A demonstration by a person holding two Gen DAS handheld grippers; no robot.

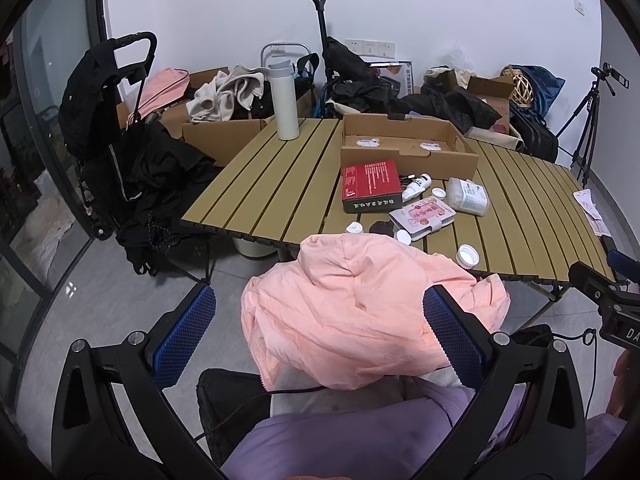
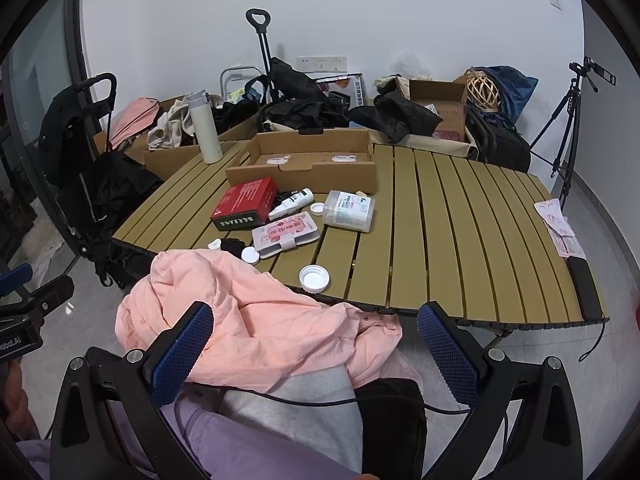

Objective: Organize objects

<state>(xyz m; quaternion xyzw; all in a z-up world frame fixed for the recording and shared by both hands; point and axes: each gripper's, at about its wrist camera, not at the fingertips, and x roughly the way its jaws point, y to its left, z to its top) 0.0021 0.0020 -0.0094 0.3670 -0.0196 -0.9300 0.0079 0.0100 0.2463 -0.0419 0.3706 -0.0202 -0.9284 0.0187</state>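
Observation:
A pink jacket (image 1: 360, 312) lies bunched over the near edge of the slatted table (image 1: 280, 184) and my lap; it also shows in the right wrist view (image 2: 256, 328). On the table lie a red box (image 1: 370, 184), a pink case (image 1: 422, 216), a clear plastic jar (image 1: 468, 196), a small white bottle (image 1: 416, 186), several white caps (image 1: 468, 257) and an open cardboard tray (image 1: 408, 140). My left gripper (image 1: 316, 332) is open above the jacket. My right gripper (image 2: 316, 356) is open over the jacket's right part. Both are empty.
A white thermos (image 1: 283, 98) stands at the table's far left. Black carts with clothes (image 1: 108, 128), cardboard boxes (image 1: 224, 136) and bags stand behind and left. A tripod (image 2: 560, 128) stands at the right. A phone (image 2: 584, 284) and pink papers (image 2: 558, 228) lie on the table's right edge.

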